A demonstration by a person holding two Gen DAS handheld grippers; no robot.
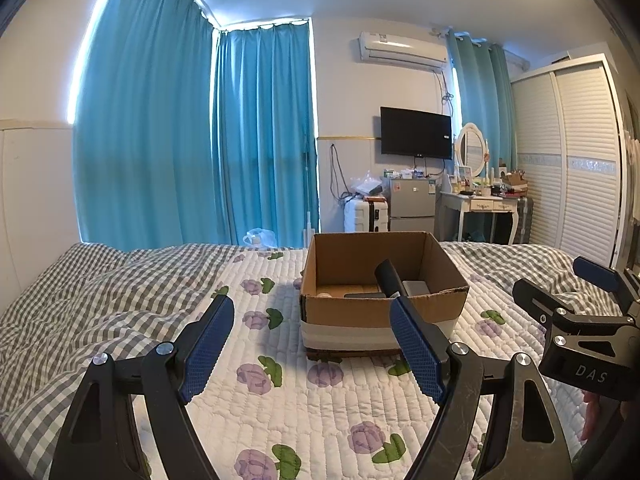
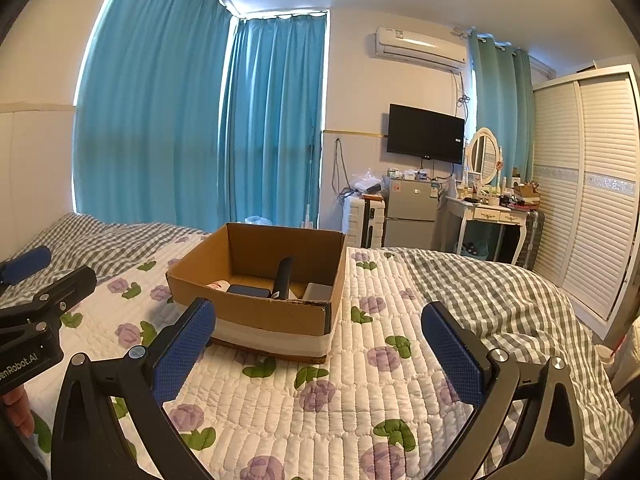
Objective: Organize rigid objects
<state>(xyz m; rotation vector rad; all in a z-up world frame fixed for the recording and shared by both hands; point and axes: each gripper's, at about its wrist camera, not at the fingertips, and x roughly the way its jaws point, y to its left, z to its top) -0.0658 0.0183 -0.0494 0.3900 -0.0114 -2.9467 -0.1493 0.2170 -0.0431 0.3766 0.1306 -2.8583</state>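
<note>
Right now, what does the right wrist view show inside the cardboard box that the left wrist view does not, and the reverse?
Only the right wrist view: a pinkish-white item at the box's left end and the whole top of a dark blue flat case.

Only the left wrist view: a pale round item low behind the front wall, and the right gripper from the side, open.

Both: the cardboard box on the floral quilt, a black stick-shaped object leaning upright, a grey flat box, and the open left gripper.
</note>
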